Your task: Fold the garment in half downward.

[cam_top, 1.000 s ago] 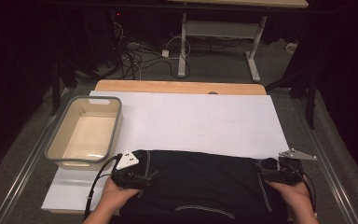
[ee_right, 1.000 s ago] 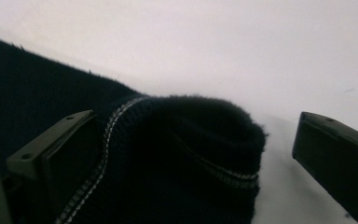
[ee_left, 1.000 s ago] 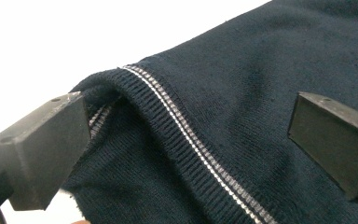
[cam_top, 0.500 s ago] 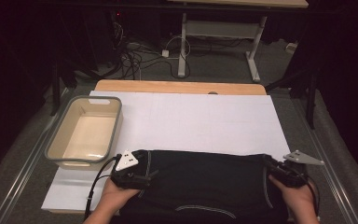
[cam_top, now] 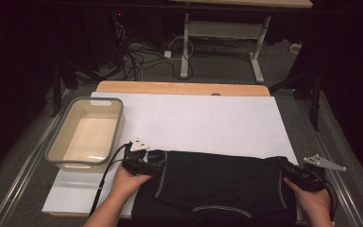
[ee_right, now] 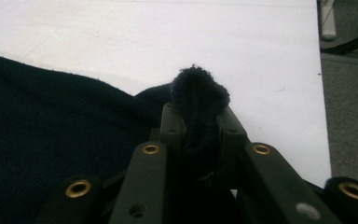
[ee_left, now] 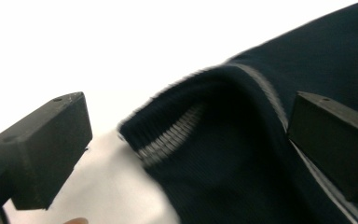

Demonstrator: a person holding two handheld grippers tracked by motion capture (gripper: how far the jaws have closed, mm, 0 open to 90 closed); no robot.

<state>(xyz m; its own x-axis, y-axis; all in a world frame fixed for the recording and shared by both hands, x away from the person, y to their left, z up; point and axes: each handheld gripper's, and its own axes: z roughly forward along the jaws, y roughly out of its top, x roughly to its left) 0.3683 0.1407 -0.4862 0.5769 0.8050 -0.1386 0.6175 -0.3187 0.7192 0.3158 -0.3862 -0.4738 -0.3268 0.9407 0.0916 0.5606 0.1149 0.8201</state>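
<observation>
A black knit garment point(cam_top: 217, 184) with thin grey stripes lies spread along the near edge of the white table cover point(cam_top: 198, 123). My left gripper point(cam_top: 157, 161) sits at the garment's left corner. In the left gripper view its jaws stand wide apart, and the ribbed striped hem point(ee_left: 177, 135) lies between them, untouched. My right gripper point(cam_top: 283, 166) is at the garment's right corner. In the right gripper view it point(ee_right: 200, 119) is shut on a bunched fold of the black fabric point(ee_right: 199, 93), which sticks up above the jaws.
A cream plastic tub point(cam_top: 87, 135) with a grey rim stands on the left of the table. A wooden board edge point(cam_top: 184, 88) runs along the far side. Beyond it are cables point(cam_top: 137, 56) and a desk frame point(cam_top: 222, 33) on the floor.
My right gripper has shifted slightly outward and toward me with the garment's right corner in it. The left gripper has barely moved.
</observation>
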